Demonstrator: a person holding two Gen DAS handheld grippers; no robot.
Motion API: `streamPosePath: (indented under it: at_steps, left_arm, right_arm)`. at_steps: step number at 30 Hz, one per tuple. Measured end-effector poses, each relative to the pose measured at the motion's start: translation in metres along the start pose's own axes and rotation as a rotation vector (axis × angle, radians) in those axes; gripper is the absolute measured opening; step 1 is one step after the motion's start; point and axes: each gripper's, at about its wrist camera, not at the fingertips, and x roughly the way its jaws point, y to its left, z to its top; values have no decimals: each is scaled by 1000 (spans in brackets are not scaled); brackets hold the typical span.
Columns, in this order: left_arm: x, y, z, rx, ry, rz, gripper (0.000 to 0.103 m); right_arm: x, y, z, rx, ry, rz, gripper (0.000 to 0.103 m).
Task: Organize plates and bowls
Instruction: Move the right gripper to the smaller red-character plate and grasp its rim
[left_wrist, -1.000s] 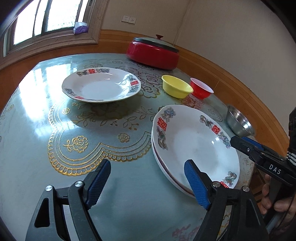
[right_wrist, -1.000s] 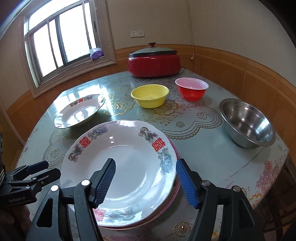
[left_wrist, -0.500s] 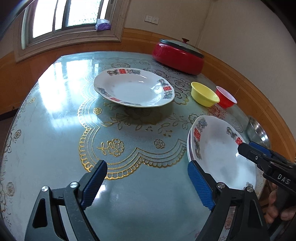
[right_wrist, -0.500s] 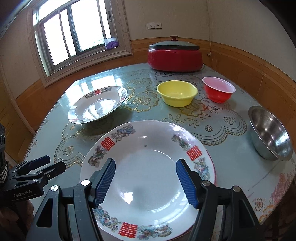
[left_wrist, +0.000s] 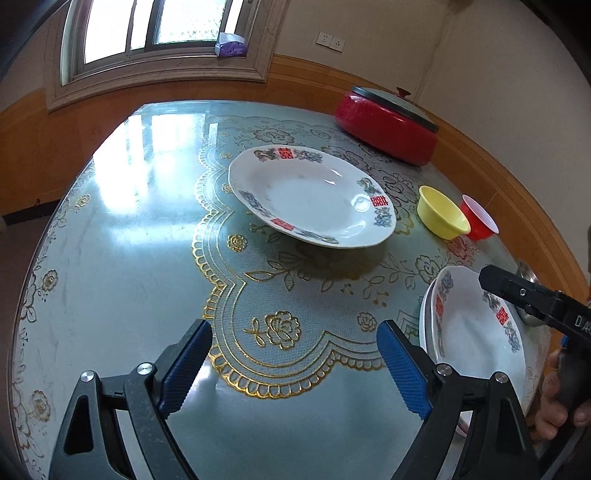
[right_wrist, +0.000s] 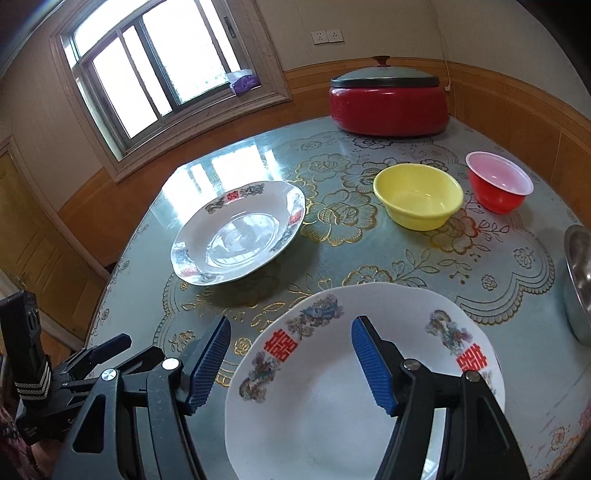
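Observation:
A white plate with red and floral marks (left_wrist: 314, 195) (right_wrist: 240, 232) sits alone mid-table. A stack of matching plates (left_wrist: 476, 332) (right_wrist: 351, 387) lies at the near right edge. My left gripper (left_wrist: 293, 354) hovers wide open over bare tablecloth, short of the lone plate, with nothing between its blue pads. My right gripper (right_wrist: 291, 354) is open above the stack's left rim: one pad is over the top plate and the other is past its edge. A yellow bowl (right_wrist: 417, 195), a red bowl (right_wrist: 498, 184) and a steel bowl (right_wrist: 580, 280) stand apart on the right.
A red lidded pot (right_wrist: 388, 103) stands at the table's far edge by the wall. The glass-topped table (left_wrist: 122, 258) has a rounded edge close on the left. A hand holds the right gripper's handle (left_wrist: 569, 391) beside the stack.
Both views have swung left. The lone plate now sits nearer the middle of the left wrist view, and the stack has slid right. The left jaws have spread a little wider.

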Motion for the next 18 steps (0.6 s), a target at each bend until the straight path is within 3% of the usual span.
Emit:
streamPosePath:
  at_steps: [9,18]
  left_arm:
    - [11,30,37,-55,-5,19,91]
    - [33,54,74,-87,-20,-36,89]
  right_arm:
    - [29,6,44,26,9,39,69]
    - [80,-13,81,163,63,87,69]
